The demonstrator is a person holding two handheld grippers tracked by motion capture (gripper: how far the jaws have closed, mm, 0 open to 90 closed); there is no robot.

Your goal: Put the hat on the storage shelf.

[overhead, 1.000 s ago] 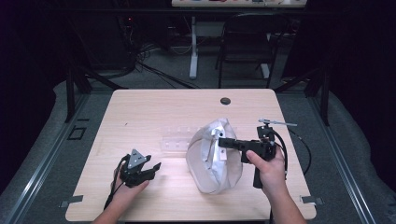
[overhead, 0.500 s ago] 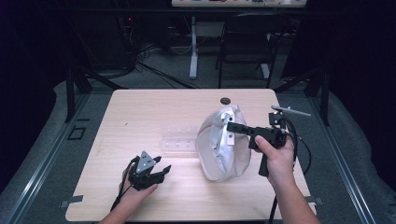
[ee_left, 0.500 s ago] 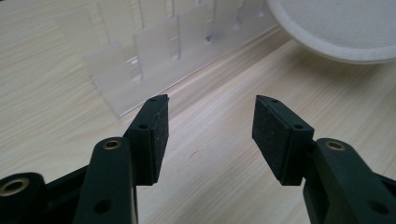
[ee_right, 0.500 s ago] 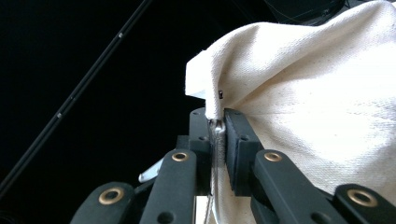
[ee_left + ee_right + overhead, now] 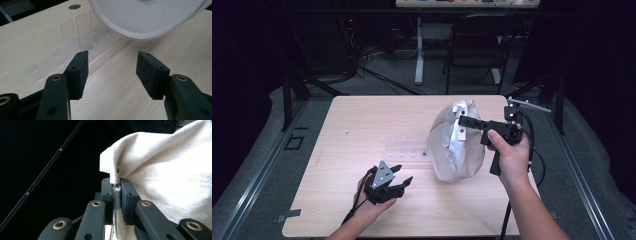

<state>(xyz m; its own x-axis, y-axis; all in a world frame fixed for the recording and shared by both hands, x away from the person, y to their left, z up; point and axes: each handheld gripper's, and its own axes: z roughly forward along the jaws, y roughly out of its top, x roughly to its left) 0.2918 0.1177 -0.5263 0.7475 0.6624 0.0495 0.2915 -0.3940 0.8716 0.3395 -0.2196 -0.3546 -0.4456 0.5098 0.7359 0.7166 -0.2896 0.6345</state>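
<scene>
A white cloth bag (image 5: pixel 452 150) hangs with its lower end on the wooden table (image 5: pixel 362 120). My right gripper (image 5: pixel 460 120) is shut on a hemmed fold near the bag's top, and in the right gripper view the cloth (image 5: pixel 170 170) is pinched flat in that gripper (image 5: pixel 116 186). My left gripper (image 5: pixel 404 173) is low over the table's front, left of the bag. Its jaws have just been opening, with nothing in this gripper (image 5: pixel 112 67); the bag's rim (image 5: pixel 145 20) curves just beyond the pads.
A clear plastic tray (image 5: pixel 407 150) with small compartments lies flat on the table left of the bag, also ahead of the left jaws as the tray (image 5: pixel 67 37). A round brown grommet (image 5: pixel 75 6) sits near the table's far edge. A dark chair (image 5: pixel 477 45) stands beyond the table.
The right gripper has raised the bag and carried it to the right. The left gripper has moved right along the table's front toward the bag, and its jaws stand wider.
</scene>
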